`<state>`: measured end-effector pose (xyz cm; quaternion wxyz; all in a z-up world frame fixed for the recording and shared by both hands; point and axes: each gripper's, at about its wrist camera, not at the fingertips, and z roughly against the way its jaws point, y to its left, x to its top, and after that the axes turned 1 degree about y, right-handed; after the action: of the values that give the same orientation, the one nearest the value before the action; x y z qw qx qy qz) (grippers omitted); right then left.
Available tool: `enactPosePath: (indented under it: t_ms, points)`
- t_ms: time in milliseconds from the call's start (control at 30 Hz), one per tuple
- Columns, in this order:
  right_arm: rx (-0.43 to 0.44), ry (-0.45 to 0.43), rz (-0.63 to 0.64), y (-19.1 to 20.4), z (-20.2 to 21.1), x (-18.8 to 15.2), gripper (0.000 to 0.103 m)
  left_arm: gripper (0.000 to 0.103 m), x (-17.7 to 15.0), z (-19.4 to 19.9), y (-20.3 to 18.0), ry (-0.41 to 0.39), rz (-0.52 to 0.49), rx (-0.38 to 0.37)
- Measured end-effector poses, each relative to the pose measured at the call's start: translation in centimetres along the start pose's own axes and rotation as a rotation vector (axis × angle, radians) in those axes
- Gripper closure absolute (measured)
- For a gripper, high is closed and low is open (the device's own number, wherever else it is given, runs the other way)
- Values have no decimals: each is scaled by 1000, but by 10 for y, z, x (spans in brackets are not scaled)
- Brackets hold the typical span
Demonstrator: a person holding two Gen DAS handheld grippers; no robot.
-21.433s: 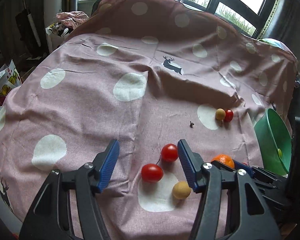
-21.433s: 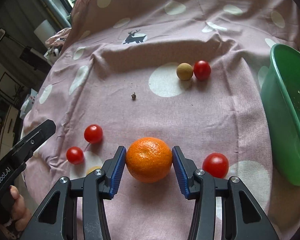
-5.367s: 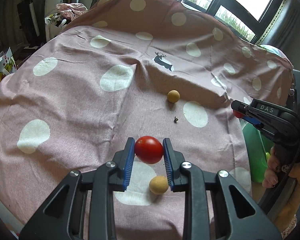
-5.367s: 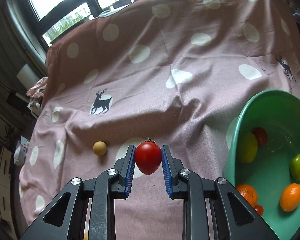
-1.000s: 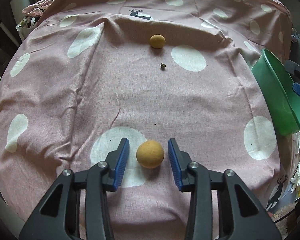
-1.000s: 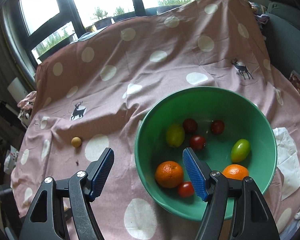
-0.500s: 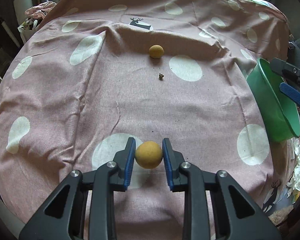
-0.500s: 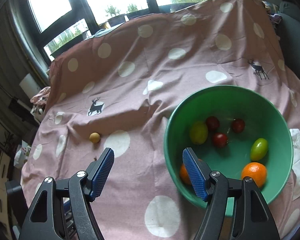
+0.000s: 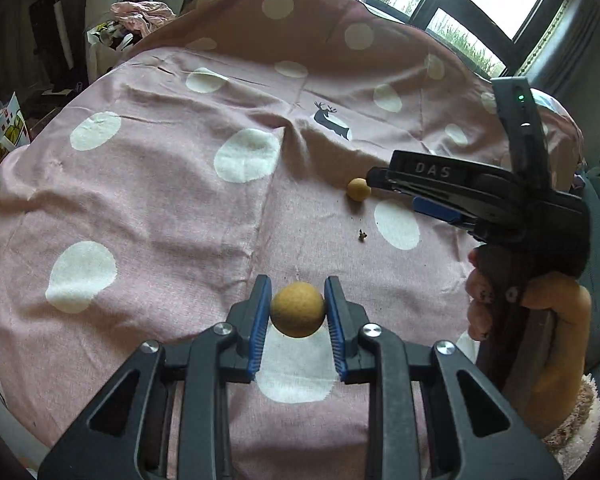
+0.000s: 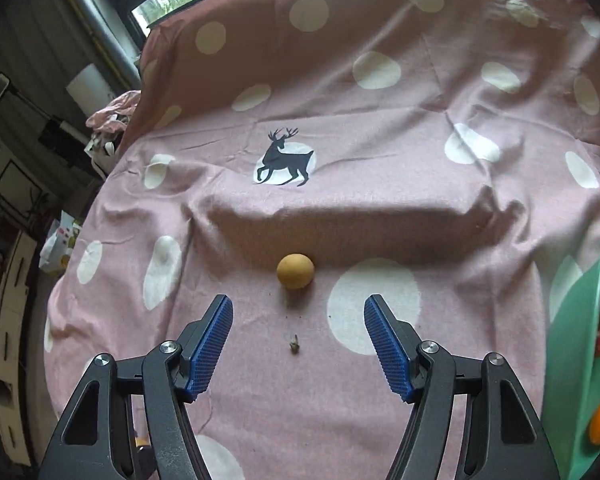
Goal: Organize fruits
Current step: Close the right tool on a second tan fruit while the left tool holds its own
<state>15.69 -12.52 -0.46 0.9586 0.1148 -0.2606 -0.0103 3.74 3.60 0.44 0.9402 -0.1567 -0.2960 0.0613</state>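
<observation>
Tan fruit point(image 9: 297, 315) clamped in left gripper point(image 9: 296, 312); right gripper point(image 10: 298, 330) spread wide, holding nothing.

Spotted cloth point(image 10: 380, 208) (pink) bears tan fruit point(image 10: 295, 271)

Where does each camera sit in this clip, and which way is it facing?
Left wrist: on the left gripper, looking forward across the pink dotted cloth; its fingers clamp a tan round fruit; the right gripper and the hand holding it show at right.
Right wrist: on the right gripper, open, facing a second tan fruit, the green bowl at right edge.
Shared: the second tan fruit, the deer print and a dark speck.
</observation>
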Motion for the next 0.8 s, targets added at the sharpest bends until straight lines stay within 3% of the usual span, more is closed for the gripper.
enactPosePath:
  t_ms: [167, 333, 433, 633, 800]
  points:
    - [-75, 18, 21, 9, -27, 7, 49, 76, 5, 1, 10, -4, 51, -5]
    - [-78, 23, 28, 15, -44, 17, 60, 76, 5, 6, 11, -10, 49, -27]
    - [-125, 17, 39, 18, -50, 17, 74, 76, 5, 7, 10, -19, 36, -24]
    - [-63, 28, -5, 8, -31, 4, 74, 76, 5, 13, 9, -55, 36, -33]
    - [-75, -40, 4, -1, 15, -15, 74, 76, 3, 16, -2, -72, 4, -55]
